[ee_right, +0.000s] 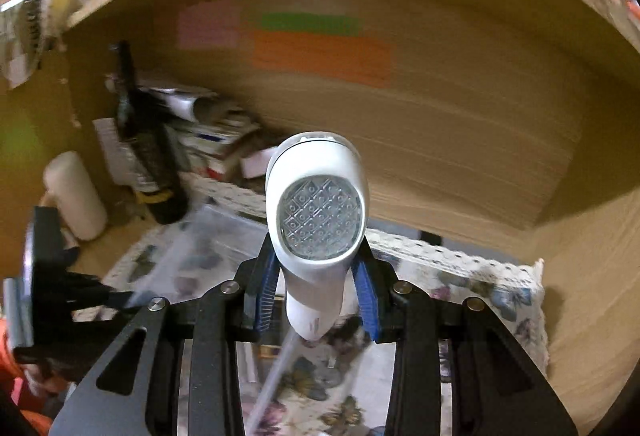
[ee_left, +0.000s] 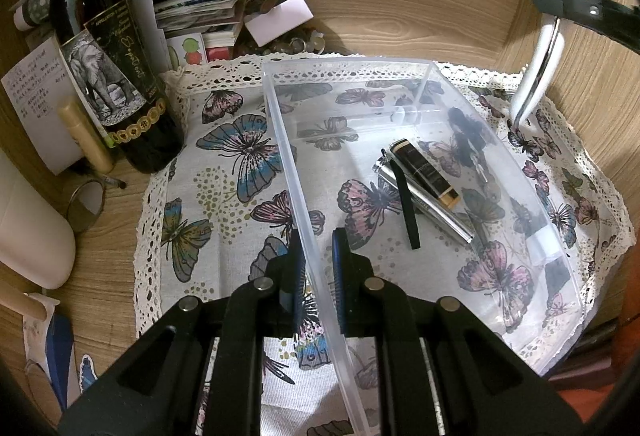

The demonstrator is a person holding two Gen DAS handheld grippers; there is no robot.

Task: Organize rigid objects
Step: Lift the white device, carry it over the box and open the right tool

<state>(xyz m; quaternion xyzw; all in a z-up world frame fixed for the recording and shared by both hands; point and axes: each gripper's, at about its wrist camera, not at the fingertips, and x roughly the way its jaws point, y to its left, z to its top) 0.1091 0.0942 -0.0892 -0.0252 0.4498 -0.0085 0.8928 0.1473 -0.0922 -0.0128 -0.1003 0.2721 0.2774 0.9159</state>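
A clear plastic bin [ee_left: 400, 75] stands on a butterfly-print cloth [ee_left: 224, 163]. Inside it lie a black-and-gold tube [ee_left: 424, 171], a silver pen-like stick [ee_left: 424, 203] and a black strip [ee_left: 408, 211]. My left gripper [ee_left: 318, 276] is shut on the bin's near left wall, one pad on each side. My right gripper [ee_right: 318, 292] is shut on a white handheld device [ee_right: 318, 211] with a round patterned face, held above the cloth. In the left wrist view that device [ee_left: 548, 35] hangs over the bin's far right corner. The bin [ee_right: 208, 236] is blurred in the right wrist view.
A dark wine bottle [ee_left: 108, 75] stands left of the cloth, with a cream tube [ee_left: 86, 137], papers and booklets [ee_left: 196, 11] and small clutter behind. A small round mirror [ee_left: 86, 205] and a white rounded object [ee_left: 32, 232] lie at left. Wooden walls enclose the back and right.
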